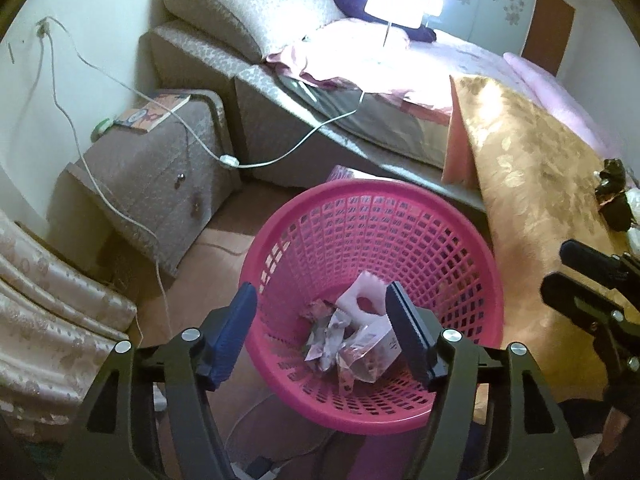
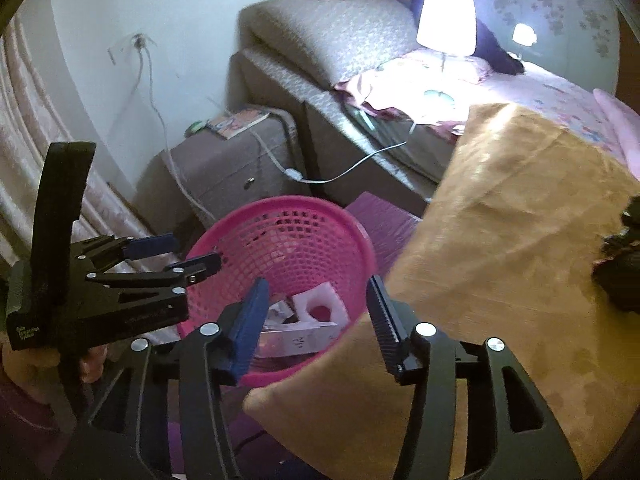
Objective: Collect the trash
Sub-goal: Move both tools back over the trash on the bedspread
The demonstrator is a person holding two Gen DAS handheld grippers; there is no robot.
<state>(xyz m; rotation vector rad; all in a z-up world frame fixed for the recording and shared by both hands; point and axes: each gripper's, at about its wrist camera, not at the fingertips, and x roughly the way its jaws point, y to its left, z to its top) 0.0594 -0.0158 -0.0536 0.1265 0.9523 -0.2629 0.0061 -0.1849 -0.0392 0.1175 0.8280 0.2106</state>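
Trash [image 1: 352,344] is seen lying in the pink basket [image 1: 400,200] at lower centre; the drop appears done. The left gripper [image 1: 320,336] and right gripper [image 2: 316,320] are held apart and empty above it. More litter must be sought; the golden cushion [image 2: 500,240] crowds the right.

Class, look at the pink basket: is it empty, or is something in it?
Not empty. The pink basket holds crumpled wrappers, a white foam piece and a small box at its bottom.
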